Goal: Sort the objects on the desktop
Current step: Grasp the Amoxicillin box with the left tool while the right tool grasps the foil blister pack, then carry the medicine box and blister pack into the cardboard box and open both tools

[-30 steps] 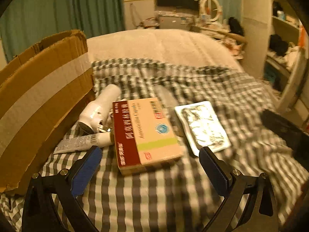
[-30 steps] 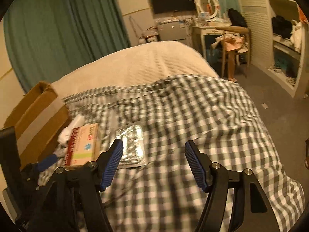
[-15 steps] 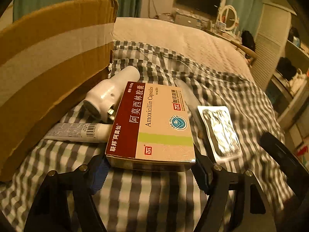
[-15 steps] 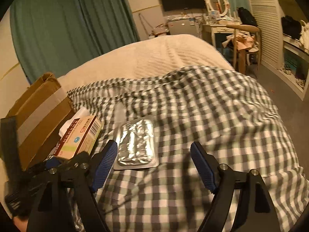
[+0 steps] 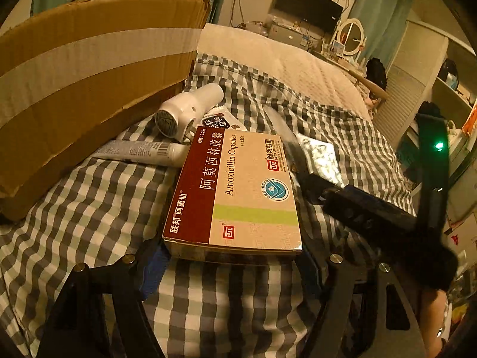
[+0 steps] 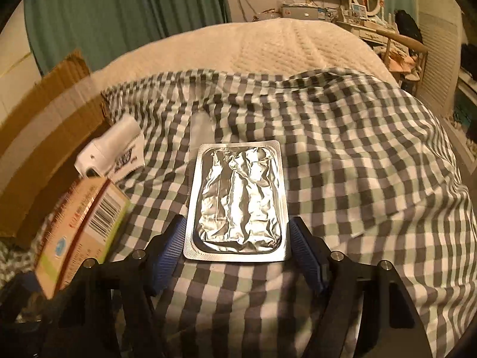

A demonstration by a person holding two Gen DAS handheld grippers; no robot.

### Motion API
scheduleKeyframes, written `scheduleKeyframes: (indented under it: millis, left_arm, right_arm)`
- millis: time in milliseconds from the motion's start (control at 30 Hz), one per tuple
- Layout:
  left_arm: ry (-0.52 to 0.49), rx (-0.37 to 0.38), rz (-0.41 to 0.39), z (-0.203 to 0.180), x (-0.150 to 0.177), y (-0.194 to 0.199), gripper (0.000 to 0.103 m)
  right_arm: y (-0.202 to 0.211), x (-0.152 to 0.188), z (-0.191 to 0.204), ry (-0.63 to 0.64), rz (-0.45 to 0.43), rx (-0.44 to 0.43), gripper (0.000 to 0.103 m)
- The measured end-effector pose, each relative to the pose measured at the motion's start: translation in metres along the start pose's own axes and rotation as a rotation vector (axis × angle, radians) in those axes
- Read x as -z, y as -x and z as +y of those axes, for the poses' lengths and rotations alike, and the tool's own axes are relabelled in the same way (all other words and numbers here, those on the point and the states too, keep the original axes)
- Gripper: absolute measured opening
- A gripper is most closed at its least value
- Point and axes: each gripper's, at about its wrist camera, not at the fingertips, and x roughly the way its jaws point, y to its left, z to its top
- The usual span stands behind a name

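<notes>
Checked bedspread (image 6: 342, 137), crinkled silver blister pack (image 6: 238, 200)

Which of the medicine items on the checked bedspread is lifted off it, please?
The maroon-and-beige cardboard Amoxicillin box, tilted in the left gripper; the silver foil blister pack lies flat.

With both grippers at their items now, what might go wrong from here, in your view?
1. The foil pack is thin and flat on the soft checked cover; the right gripper may pinch cloth or buckle it.
2. The medicine box rests against the tube; lifting it with the left gripper might drag the tube.
</notes>
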Motion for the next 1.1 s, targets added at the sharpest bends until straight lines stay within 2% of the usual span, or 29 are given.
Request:
scheduleKeyframes:
  millis: [267,500,700,767,900,1000,1100]
  left_arm:
    - [0.012,0.056,0.018,0.002,0.018,0.031,0.076]
    - [-0.008,0.075,-0.016,0.004,0.028,0.077,0.076]
    - [0.028,0.039,-0.119,0.029,0.009,0.124,0.076]
    - [0.037,0.04,-0.149,0.036,0.002,0.138,0.076]
    - [0.049,0.051,-0.204,0.05,-0.015,0.166,0.076]
    - [0.03,0.059,-0.248,0.059,-0.031,0.187,0.076]
    - [0.01,0.069,-0.279,0.067,-0.05,0.203,0.076]
  right_arm:
    - [0.043,0.012,-0.009,-0.09,-0.003,-0.043,0.07]
    - [0.106,0.014,0.018,-0.006,-0.073,-0.018,0.069]
    - [0.147,0.044,0.038,-0.006,-0.072,-0.032,0.069]
    - [0.157,0.053,0.042,-0.023,-0.045,-0.074,0.069]
    - [0.173,0.049,0.042,-0.108,-0.047,-0.167,0.069]
    - [0.185,0.047,0.043,-0.154,-0.058,-0.196,0.069]
    - [0.197,0.038,0.052,-0.162,-0.078,-0.189,0.069]
